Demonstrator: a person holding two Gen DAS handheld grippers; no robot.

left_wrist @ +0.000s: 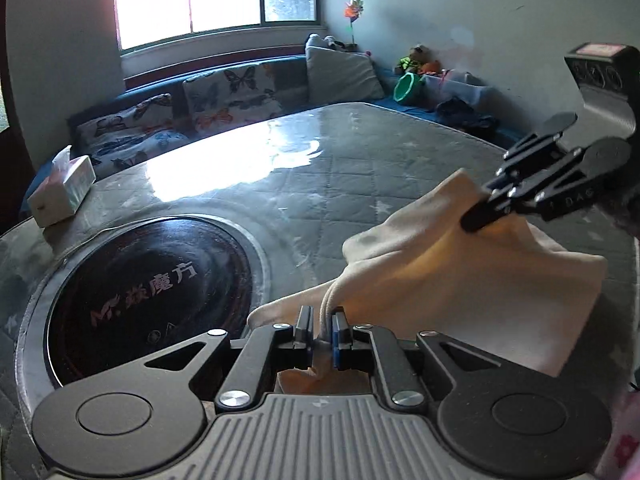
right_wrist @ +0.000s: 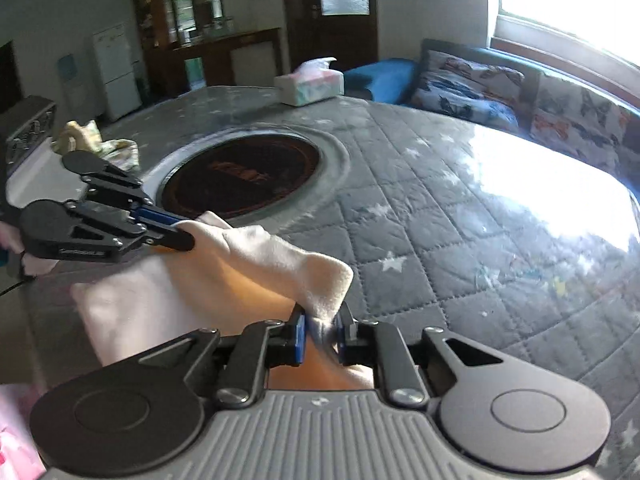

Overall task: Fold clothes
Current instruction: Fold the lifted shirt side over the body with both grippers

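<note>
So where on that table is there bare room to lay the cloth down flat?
The quilted table cover is bare between the round black hotplate and the butterfly cushions. It is crowded near the tissue box and the crumpled clothes.

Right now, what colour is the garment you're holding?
Pale cream garment, clearest in the left wrist view.

A cream garment (left_wrist: 460,264), bunched and lifted at two edges, drapes over the quilted grey table (left_wrist: 320,184).
</note>
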